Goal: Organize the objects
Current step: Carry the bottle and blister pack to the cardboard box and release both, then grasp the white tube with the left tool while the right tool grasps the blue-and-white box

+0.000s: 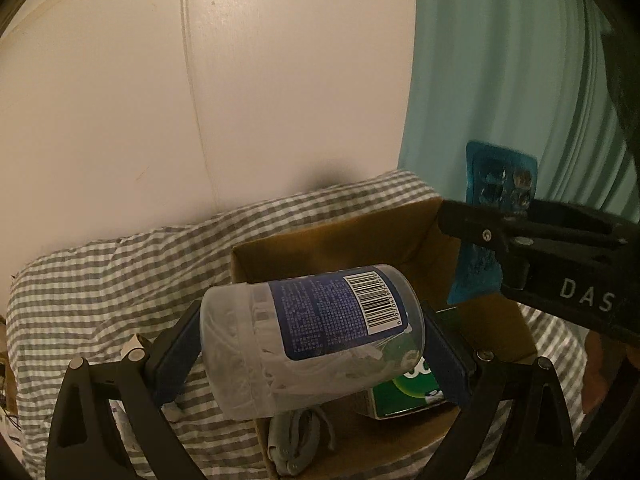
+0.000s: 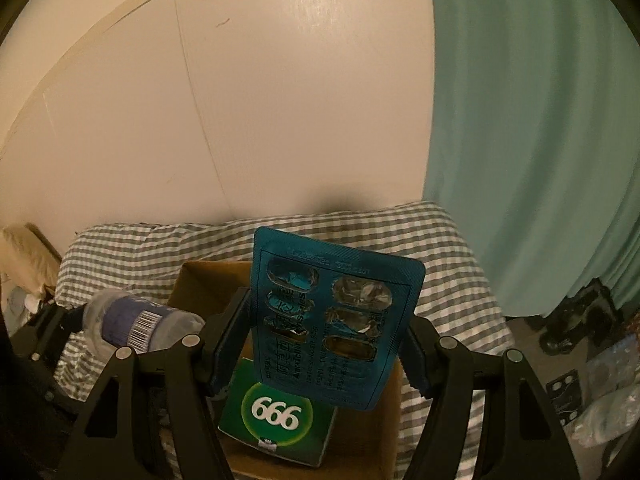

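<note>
My left gripper (image 1: 312, 356) is shut on a clear plastic jar (image 1: 312, 344) with a blue label and a barcode. The jar lies sideways between the blue pads (image 1: 176, 356), above the near left part of an open cardboard box (image 1: 320, 248). My right gripper (image 2: 324, 340) is shut on a teal blister pack (image 2: 336, 320), gripped by its two side edges and held upright over the same box (image 2: 200, 284). A green carton (image 2: 276, 412) with a white number on it lies in the box. The left wrist view shows the blister pack (image 1: 500, 184) at the right, and the right wrist view shows the jar (image 2: 136, 324) at the left.
The box rests on a bed with a grey-and-white checked sheet (image 1: 100, 280). A white wall (image 1: 240, 100) rises behind it and a teal curtain (image 2: 520, 140) hangs at the right. A grey bundle (image 1: 296, 432) lies in the box's near corner. Dark clutter (image 2: 576, 320) sits on the floor at the right.
</note>
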`<state>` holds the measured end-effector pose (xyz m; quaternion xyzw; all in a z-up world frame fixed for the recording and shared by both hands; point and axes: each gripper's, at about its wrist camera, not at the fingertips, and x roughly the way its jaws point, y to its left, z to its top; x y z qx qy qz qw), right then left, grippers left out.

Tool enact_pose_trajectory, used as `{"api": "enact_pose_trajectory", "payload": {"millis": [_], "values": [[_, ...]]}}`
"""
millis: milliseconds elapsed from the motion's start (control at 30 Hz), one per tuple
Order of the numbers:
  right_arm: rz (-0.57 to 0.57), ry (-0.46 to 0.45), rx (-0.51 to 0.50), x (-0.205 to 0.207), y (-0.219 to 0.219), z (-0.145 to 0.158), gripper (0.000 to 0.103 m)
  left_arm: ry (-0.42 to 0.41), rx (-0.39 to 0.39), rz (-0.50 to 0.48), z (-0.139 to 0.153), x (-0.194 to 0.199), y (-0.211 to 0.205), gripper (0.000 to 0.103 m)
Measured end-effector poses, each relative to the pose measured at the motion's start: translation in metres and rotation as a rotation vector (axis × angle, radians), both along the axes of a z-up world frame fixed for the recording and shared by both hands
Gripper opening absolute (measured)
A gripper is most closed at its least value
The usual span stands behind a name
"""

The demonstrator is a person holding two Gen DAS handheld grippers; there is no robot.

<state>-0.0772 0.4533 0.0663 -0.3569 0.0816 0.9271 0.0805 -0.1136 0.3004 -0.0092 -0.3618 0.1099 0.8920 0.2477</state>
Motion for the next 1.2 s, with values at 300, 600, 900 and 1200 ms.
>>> {"api": "enact_pose_trajectory", "payload": {"millis": [300, 600, 900, 1200], "values": [[-0.007, 0.052, 0.023, 0.014, 0.0, 0.019, 0.09, 0.027, 0.041, 0.023, 0.01, -0.003, -0.023, 0.103], [-0.025, 0.108, 0.107, 0.061, -0.03, 0.067, 0.09, 0.064, 0.066, 0.091, 0.061, 0.02, -0.108, 0.103], [0.082, 0.148, 0.122, 0.11, -0.127, 0.092, 0.09, 0.117, 0.047, 0.255, 0.099, 0.036, -0.24, 0.103], [0.192, 0.086, 0.089, 0.091, -0.22, 0.049, 0.09, 0.082, 0.068, 0.425, 0.062, 0.04, -0.347, 0.103]]}}
